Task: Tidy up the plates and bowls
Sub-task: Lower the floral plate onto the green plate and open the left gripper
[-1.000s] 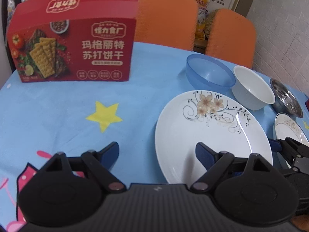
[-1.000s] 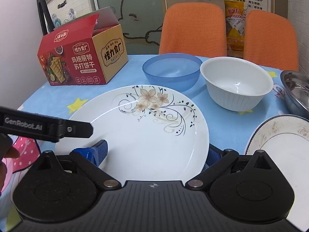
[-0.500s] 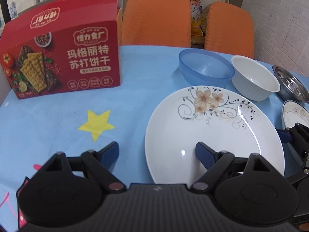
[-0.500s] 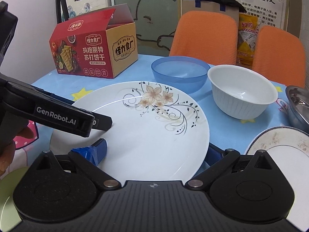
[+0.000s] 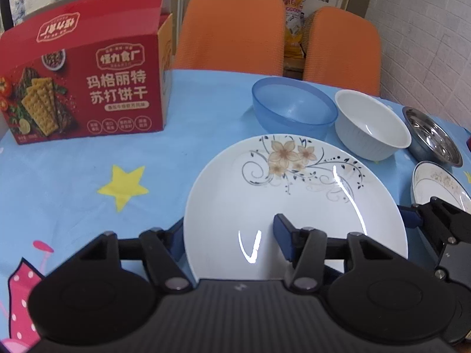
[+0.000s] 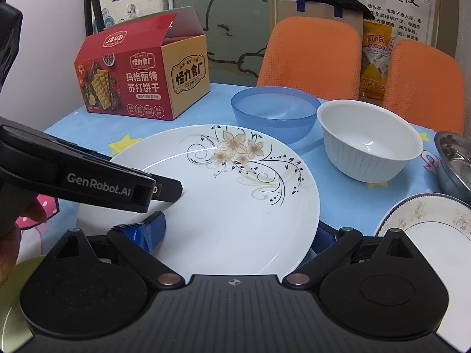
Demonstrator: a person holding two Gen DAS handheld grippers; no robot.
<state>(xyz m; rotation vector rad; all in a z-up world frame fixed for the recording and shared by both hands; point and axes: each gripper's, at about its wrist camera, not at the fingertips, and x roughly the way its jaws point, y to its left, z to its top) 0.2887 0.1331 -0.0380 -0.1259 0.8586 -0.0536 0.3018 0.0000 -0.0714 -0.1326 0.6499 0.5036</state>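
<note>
A large white plate with a flower pattern (image 5: 294,194) (image 6: 235,206) lies on the blue tablecloth. My left gripper (image 5: 229,235) straddles its left rim: one finger outside the edge, the other above the plate's face. Its jaws are closing and do not pinch the plate. My right gripper (image 6: 238,232) spans the plate's near right part, its left finger above the face and its right finger partly hidden beyond the rim; these jaws are also closing without pressing. The left gripper's finger (image 6: 159,189) reaches over the plate in the right wrist view.
Behind the plate stand a blue bowl (image 5: 294,111), a white bowl (image 5: 371,129) and a steel bowl (image 5: 432,141). A smaller patterned plate (image 5: 438,185) lies at the right. A red cracker box (image 5: 82,88) stands back left, and orange chairs (image 5: 232,29) stand beyond the table.
My left gripper has slid right until it straddles the plate's rim, and its fingers have drawn closer together. The right gripper has stayed put, its fingers slightly narrower.
</note>
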